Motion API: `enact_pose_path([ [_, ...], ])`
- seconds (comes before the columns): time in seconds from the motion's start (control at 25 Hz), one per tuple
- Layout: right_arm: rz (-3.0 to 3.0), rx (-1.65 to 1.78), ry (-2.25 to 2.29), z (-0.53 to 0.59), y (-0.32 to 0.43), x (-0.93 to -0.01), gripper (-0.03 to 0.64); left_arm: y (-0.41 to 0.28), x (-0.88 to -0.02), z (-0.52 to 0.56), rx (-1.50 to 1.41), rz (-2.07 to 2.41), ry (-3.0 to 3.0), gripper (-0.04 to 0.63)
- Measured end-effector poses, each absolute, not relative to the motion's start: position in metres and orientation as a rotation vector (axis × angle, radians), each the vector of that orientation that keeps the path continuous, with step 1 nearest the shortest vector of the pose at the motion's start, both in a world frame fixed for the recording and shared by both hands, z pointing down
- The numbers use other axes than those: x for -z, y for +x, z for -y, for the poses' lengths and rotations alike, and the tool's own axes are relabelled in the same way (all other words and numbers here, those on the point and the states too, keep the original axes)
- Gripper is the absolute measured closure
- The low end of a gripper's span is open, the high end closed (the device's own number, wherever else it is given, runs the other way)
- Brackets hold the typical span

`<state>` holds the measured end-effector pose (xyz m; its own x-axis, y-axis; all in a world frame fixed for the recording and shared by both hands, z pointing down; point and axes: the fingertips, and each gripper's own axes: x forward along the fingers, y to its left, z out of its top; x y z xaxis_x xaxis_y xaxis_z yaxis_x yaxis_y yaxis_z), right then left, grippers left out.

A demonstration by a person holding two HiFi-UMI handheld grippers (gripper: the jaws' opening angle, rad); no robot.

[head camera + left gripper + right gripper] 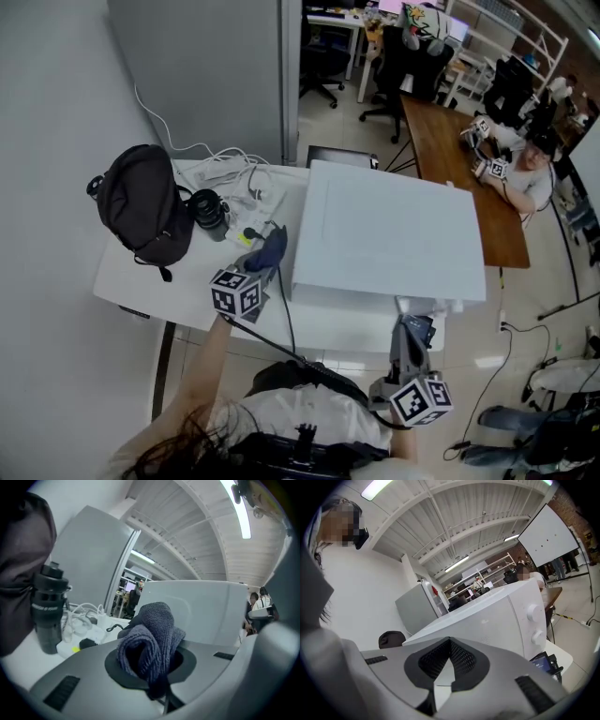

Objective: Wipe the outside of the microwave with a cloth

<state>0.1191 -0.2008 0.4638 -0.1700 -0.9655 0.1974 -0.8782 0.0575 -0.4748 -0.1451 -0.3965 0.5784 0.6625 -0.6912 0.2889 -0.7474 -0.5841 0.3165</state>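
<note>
Cloth [151,637] gripped by left hand-held gripper [265,255] beside microwave [384,234] | right hand-held gripper [412,330] closed, empty | bottle [47,613] print unreadable

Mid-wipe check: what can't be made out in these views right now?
- Whether the cloth touches the microwave: in the head view the left gripper covers the spot. In the left gripper view the cloth itself does.
- The microwave's back and right side: its own body hides them in every view.
- Print on the bottle: too blurred in the left gripper view.
</note>
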Motion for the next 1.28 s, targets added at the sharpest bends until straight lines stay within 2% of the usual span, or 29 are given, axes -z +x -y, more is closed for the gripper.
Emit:
enact_pose_path([
  [0.28, -2.050, 0.704, -1.996, 0.188, 0.139, -0.460, 0.589, -0.107, -0.582, 0.483, -0.303, 1.046, 2.507, 0.546],
  [0.44, -1.997, 0.709, -2.048, 0.180, 0.150, -0.463, 0.589, -0.094, -0.612, 0.486, -0.403, 0.973, 2.458, 0.546],
  [0.6, -1.978, 0.711, -2.071, 0.180, 0.151, -0.466, 0.589, -0.092, -0.617, 0.476, -0.308, 0.913, 2.401, 0.548],
  [0.84, -2.023, 0.740, -2.026, 0.190, 0.138, -0.471, 0.589, -0.100, -0.607, 0.423, -0.338, 0.800, 2.461, 0.548],
  [1.28, -2.104, 0.771, -1.915, 0.188, 0.115, -0.473, 0.589, -0.123, -0.622, 0.260, -0.220, 0.854, 2.335, 0.548],
])
